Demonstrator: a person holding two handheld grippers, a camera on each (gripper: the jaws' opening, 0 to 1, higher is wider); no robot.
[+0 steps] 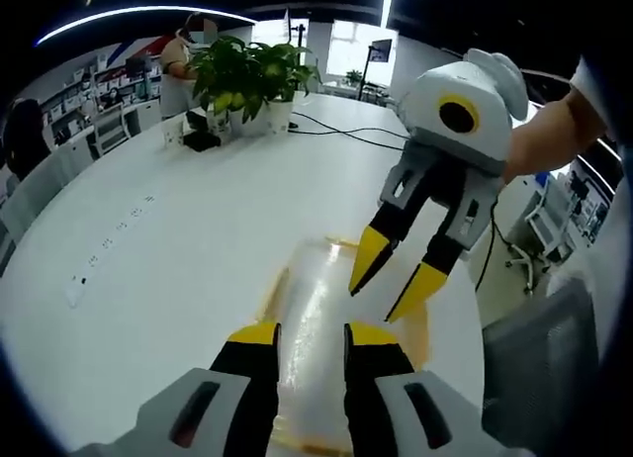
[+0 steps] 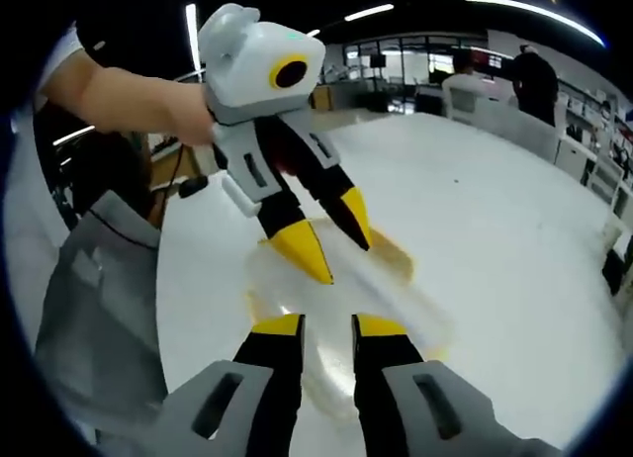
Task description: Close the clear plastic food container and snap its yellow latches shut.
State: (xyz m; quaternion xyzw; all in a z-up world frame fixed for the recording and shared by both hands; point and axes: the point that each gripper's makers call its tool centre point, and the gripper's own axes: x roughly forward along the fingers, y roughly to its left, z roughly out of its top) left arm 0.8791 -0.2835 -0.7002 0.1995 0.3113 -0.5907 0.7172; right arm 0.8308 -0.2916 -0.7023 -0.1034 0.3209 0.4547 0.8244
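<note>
The clear plastic container with yellow edges lies on the white table, close to its near edge. My left gripper hovers over the container's near end, jaws open with the lid showing in the gap. My right gripper comes in from the right, yellow tips apart and pointing down at the container's far right side. In the right gripper view the container looks blurred. There my right gripper stands open above it and the left gripper reaches down from the upper left. The latches are too blurred to make out.
A potted plant and black cables sit at the table's far side, with a person behind them. A grey chair stands by the table edge near the container; the same chair shows in the right gripper view.
</note>
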